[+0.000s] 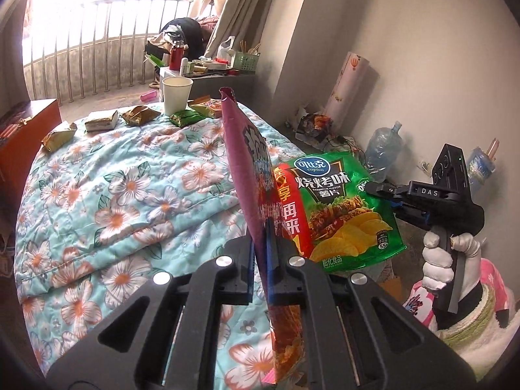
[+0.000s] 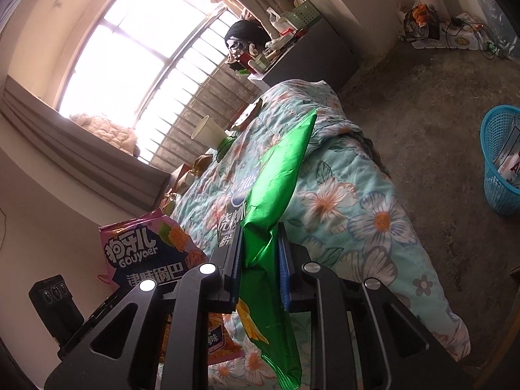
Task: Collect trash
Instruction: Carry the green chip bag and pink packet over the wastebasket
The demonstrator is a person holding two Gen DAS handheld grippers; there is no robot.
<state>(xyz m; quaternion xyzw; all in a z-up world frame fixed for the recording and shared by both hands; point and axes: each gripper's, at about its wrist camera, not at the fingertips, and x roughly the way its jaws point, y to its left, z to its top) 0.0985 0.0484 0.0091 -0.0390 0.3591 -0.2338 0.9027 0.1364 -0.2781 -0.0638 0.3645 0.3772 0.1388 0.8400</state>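
My left gripper (image 1: 265, 253) is shut on a pink snack bag (image 1: 247, 162) and holds it edge-on above the floral quilt (image 1: 130, 178). The pink bag also shows in the right wrist view (image 2: 146, 253). My right gripper (image 2: 260, 260) is shut on a green chip bag (image 2: 276, 188), held above the quilt (image 2: 357, 201). In the left wrist view the right gripper (image 1: 377, 191) grips the green bag (image 1: 341, 208) by its right edge. Several small snack wrappers (image 1: 139, 115) and a white paper cup (image 1: 176, 95) sit at the quilt's far end.
A blue mesh wastebasket (image 2: 502, 162) with paper in it stands on the concrete floor at the right. A cluttered side table (image 1: 214, 71) stands beyond the bed by the railing. An orange cabinet (image 1: 29, 126) is at the left. Bottles and wrappers line the wall (image 1: 383, 149).
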